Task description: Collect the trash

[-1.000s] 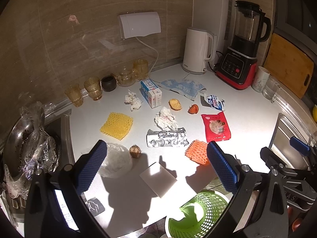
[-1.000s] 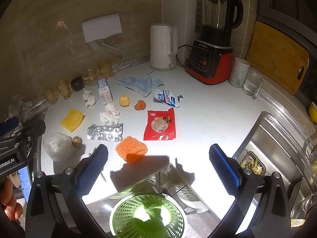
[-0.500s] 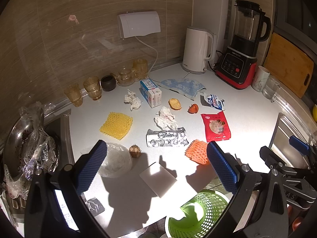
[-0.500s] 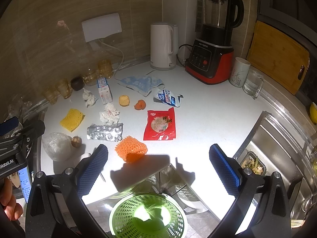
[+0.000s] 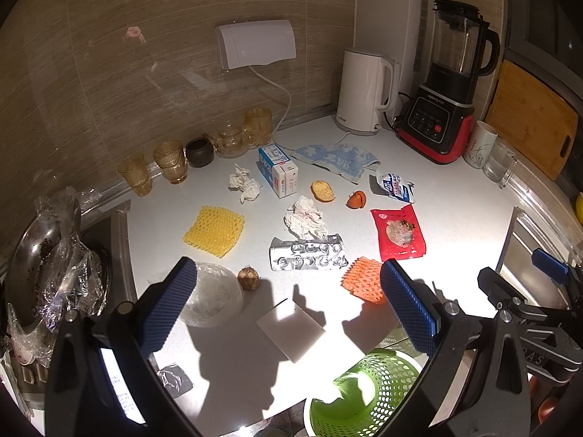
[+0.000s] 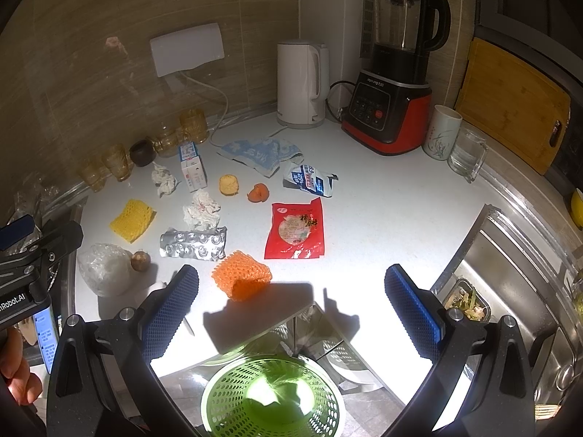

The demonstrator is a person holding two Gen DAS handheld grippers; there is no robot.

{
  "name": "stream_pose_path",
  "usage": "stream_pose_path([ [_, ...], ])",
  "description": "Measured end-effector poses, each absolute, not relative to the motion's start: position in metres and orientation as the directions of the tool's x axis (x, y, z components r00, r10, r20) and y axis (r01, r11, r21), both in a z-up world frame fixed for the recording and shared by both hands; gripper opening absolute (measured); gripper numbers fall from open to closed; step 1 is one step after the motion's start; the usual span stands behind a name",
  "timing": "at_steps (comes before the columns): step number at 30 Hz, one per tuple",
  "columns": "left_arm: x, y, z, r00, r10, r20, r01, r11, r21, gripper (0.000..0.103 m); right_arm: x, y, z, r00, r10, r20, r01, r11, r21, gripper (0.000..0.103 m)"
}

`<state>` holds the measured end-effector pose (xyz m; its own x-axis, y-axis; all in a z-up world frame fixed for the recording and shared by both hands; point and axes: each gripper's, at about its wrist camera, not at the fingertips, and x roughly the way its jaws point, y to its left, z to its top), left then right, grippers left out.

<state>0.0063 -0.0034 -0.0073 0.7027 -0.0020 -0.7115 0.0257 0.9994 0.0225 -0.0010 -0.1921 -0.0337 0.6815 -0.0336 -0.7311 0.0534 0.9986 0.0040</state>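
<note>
Trash lies scattered over the white counter. Nearest me, below its edge, the green perforated basket looks empty. Both my left gripper and right gripper hang spread wide, holding nothing. Beyond: orange foam net, foil blister pack, red snack wrapper, crumpled tissue, milk carton.

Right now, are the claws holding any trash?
Left claw: open, holding nothing.
Right claw: open, holding nothing.
</note>
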Motion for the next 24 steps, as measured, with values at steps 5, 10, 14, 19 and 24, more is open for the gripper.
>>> stream_pose_path([
  [5, 0.007, -0.003, -0.007, 0.702, -0.003, -0.712, 0.027, 0.999, 0.023, 0.097, -0.001, -0.192, -0.034, 0.68, -0.033, -0.732, 0.053, 0.999, 0.005, 0.101],
  [10, 0.007, -0.003, -0.007, 0.702, -0.003, -0.712, 0.026, 0.999, 0.022, 0.097, 0.0, -0.193, -0.033, 0.681, -0.034, -0.732, 0.054, 0.999, 0.004, 0.101],
  [14, 0.007, -0.003, -0.007, 0.702, -0.002, -0.712, 0.026, 0.999, 0.023, 0.097, 0.0, -0.193, -0.034, 0.679, -0.034, -0.734, 0.054, 0.999, 0.004, 0.101],
  [19, 0.007, -0.004, -0.007, 0.704, -0.003, -0.71, 0.028, 0.999, 0.023, 0.097, 0.0, -0.192, -0.036, 0.679, -0.031, -0.734, 0.054, 0.999, 0.007, 0.101],
  [24, 0.006, 0.004, -0.015, 0.709, -0.025, -0.705, 0.042, 0.999, 0.008, 0.097, 0.004, -0.19, -0.045, 0.684, -0.005, -0.729, 0.041, 0.999, 0.031, 0.101],
])
